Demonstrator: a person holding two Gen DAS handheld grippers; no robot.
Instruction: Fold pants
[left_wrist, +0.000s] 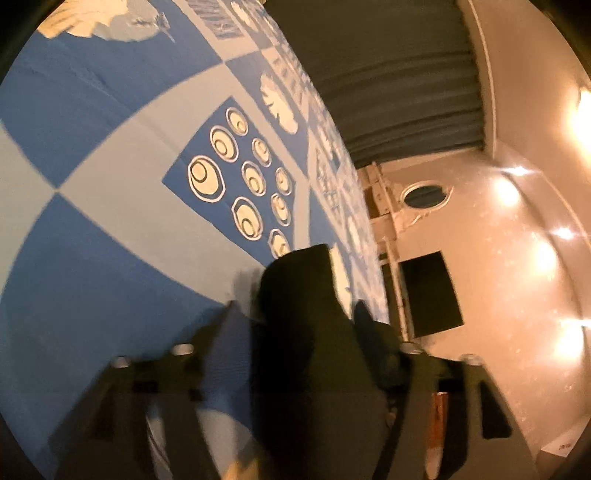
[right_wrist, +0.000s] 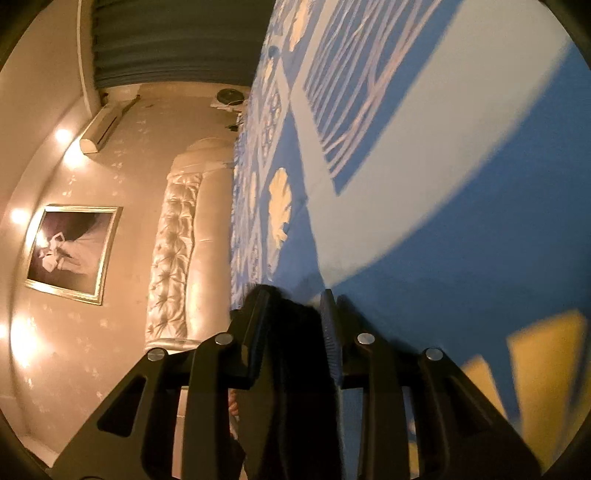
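The pants (left_wrist: 306, 332) are dark cloth, seen close up against a blue and white patterned bedspread (left_wrist: 110, 221). In the left wrist view a bunched fold of them lies between the fingers of my left gripper (left_wrist: 294, 306). The jaws stand wide; the right finger touches the cloth, while a strip of bedspread shows between the cloth and the left finger, so it is open. In the right wrist view my right gripper (right_wrist: 292, 295) is shut on a narrow fold of the pants (right_wrist: 295, 350), both pads against the cloth. The rest of the pants is hidden.
The bedspread (right_wrist: 443, 184) fills half of each tilted view. Beyond its edge are a tufted pale headboard (right_wrist: 173, 251), a framed picture (right_wrist: 72, 251), a wall air conditioner (right_wrist: 101, 129), dark curtains (left_wrist: 388, 74) and a dark panel on the wall (left_wrist: 430, 295).
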